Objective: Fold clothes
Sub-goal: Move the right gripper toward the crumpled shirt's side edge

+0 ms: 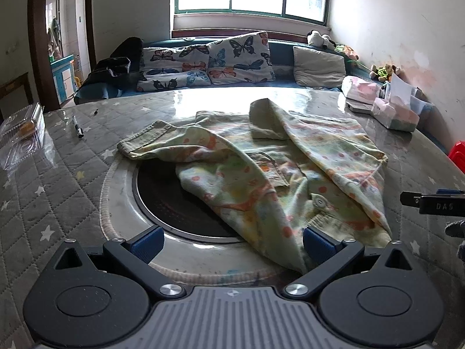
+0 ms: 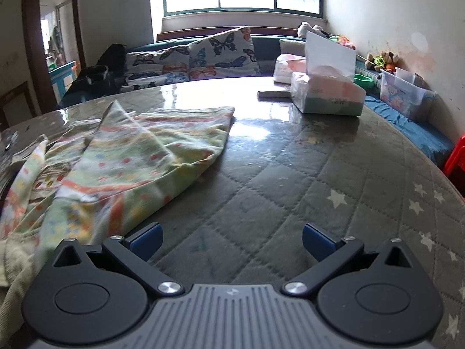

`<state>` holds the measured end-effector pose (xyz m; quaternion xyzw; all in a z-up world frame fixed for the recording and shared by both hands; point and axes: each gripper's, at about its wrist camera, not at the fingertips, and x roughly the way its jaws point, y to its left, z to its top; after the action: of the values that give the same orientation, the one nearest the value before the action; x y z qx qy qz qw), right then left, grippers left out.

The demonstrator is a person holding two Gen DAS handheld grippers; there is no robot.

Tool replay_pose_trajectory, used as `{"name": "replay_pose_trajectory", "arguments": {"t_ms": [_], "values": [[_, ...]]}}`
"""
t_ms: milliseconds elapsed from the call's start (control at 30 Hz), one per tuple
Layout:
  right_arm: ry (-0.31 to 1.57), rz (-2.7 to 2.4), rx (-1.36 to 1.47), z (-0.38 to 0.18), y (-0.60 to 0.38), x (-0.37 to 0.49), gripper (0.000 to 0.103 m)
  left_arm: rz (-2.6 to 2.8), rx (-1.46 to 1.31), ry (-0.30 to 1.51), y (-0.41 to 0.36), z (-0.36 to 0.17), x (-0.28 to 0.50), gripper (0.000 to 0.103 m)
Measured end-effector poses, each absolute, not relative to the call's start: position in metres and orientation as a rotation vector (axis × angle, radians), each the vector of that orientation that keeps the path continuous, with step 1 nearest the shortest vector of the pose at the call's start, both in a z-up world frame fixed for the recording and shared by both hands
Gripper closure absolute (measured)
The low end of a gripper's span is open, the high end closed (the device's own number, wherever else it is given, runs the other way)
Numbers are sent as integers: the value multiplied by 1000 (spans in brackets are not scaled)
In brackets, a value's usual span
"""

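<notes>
Pale green cotton trousers [image 1: 261,168] with orange and yellow spots lie crumpled on your round quilted grey star-print table [image 1: 72,180], partly over its black glass hob [image 1: 162,200]; one leg is flopped across the other, and the metal waist button faces up. Your left gripper [image 1: 232,242] tilts down at the waist end, released, with cloth lying near its 3 o'clock finger. Your right gripper [image 2: 232,242], also spread wide and empty, hovers over bare quilting, the trousers at its 10 o'clock.

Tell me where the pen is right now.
In the left wrist view, the pen lies on the quilted table, far left, between the clear plastic box and the garment.
</notes>
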<state>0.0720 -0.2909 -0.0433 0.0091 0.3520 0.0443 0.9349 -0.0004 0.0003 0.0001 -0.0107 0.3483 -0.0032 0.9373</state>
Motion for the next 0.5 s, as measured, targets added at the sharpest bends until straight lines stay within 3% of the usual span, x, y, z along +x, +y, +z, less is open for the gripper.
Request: {"name": "replay_pose_trajectory", "arguments": {"t_ms": [500], "values": [[706, 154, -14, -36, -269, 27, 0, -12, -18, 734, -16, 0, -14, 0]]}}
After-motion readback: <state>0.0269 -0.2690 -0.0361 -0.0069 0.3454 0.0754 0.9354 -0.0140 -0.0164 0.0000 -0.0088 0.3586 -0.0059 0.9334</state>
